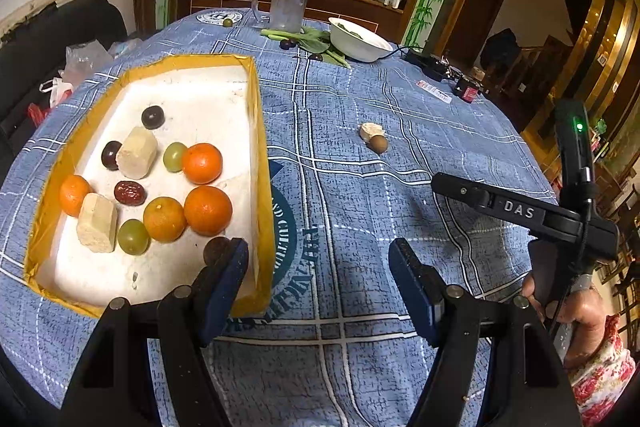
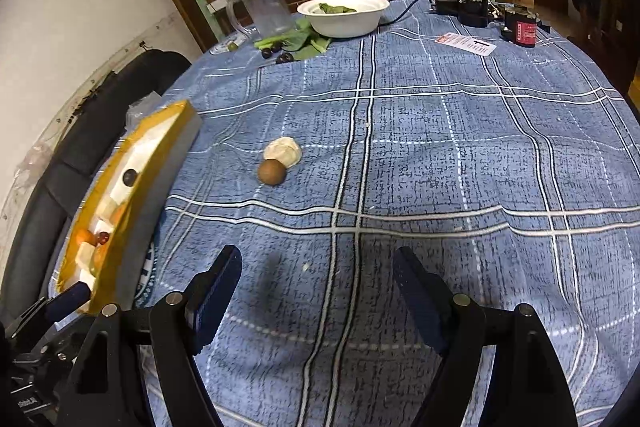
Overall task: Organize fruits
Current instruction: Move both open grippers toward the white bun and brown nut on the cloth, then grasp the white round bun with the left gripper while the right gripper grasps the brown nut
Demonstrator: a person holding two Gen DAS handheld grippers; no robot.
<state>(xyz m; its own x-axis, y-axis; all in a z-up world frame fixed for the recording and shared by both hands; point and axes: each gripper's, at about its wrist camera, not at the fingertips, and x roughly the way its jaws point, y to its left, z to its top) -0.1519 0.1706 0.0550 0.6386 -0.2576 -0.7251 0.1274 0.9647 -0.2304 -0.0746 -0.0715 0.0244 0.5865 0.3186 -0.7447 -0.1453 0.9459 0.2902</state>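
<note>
Honestly, the risky bit is the last two pieces out on the blue plaid-clothed worktop (image 2: 440, 131): the small round brown fruit (image 2: 272, 171) sits touching the pale beige chunk (image 2: 283, 151), well apart from the yellow-rimmed white foam tray (image 1: 256, 131) at the worktop's left edge. Go for the brown one carelessly and a finger could clip the chunk, or the round fruit could just roll off across the cloth. The tray's already crowded with oranges (image 1: 207, 210), grapes and dates, so a sloppy drop could knock things around.

The right hand-held gripper (image 2: 318, 285) is spread wide, holding nothing, above bare cloth short of the fruit. The left hand-held gripper (image 1: 318, 273) is also wide and empty, one finger over the tray's near corner beside a dark round fruit (image 1: 215, 249).
</note>
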